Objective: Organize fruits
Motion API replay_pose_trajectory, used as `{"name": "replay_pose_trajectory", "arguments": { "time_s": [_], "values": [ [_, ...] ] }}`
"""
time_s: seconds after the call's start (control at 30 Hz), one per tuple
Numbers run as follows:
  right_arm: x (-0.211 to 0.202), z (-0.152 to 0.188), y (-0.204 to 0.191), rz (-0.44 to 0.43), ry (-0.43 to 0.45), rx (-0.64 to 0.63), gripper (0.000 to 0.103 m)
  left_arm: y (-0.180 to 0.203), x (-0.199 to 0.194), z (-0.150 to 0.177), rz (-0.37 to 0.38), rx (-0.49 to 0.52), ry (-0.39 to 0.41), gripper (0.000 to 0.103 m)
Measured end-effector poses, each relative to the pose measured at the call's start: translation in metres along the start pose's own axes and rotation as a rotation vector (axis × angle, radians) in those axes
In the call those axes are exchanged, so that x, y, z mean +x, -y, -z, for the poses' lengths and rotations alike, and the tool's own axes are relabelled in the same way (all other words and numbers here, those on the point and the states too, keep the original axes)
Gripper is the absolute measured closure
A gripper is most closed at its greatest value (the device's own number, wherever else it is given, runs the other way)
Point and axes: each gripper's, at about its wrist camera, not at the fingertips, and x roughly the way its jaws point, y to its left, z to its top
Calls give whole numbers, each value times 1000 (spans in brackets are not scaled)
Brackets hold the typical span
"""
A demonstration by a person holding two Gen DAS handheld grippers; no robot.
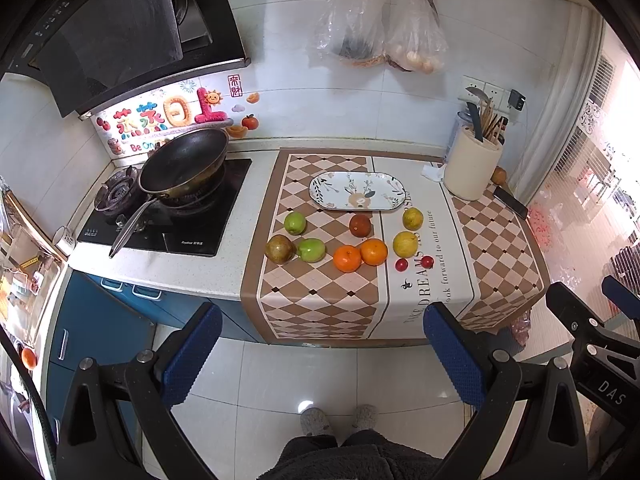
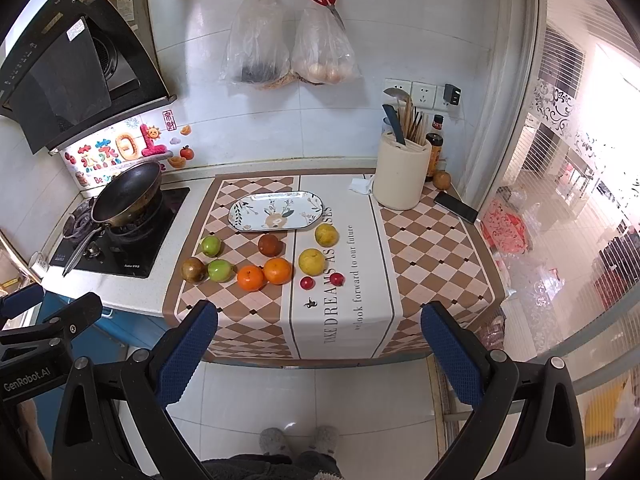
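Observation:
Fruit lies loose on a checkered cloth [image 1: 320, 300] on the counter: two green apples [image 1: 295, 223] [image 1: 311, 249], a brown-green fruit [image 1: 279, 248], a dark red-brown fruit [image 1: 360, 225], two oranges [image 1: 347, 258] [image 1: 374, 251], two yellow fruits [image 1: 413, 218] [image 1: 405, 244] and two small red fruits [image 1: 401, 265] [image 1: 427, 261]. An empty patterned oval plate [image 1: 357, 191] sits behind them. The same fruit shows in the right wrist view, with the oranges [image 2: 251, 278] and plate [image 2: 276, 211]. My left gripper [image 1: 322, 352] and right gripper [image 2: 320, 354] are open and empty, held back over the floor before the counter.
A wok [image 1: 184, 160] sits on the stove [image 1: 168, 216] at the left. A cream utensil holder [image 1: 472, 166], a phone [image 1: 511, 197] and a sauce bottle [image 2: 434, 148] stand at the back right. Bags [image 1: 380, 32] and scissors hang on the wall. A glass door is at the right.

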Motion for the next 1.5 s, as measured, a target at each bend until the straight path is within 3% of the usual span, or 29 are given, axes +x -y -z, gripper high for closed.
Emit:
{"name": "replay_pose_trajectory", "arguments": {
  "time_s": [1.5],
  "values": [
    [-8, -9, -7, -10, 14, 0, 0, -2, -1, -3, 6, -4, 5, 0]
  ]
}}
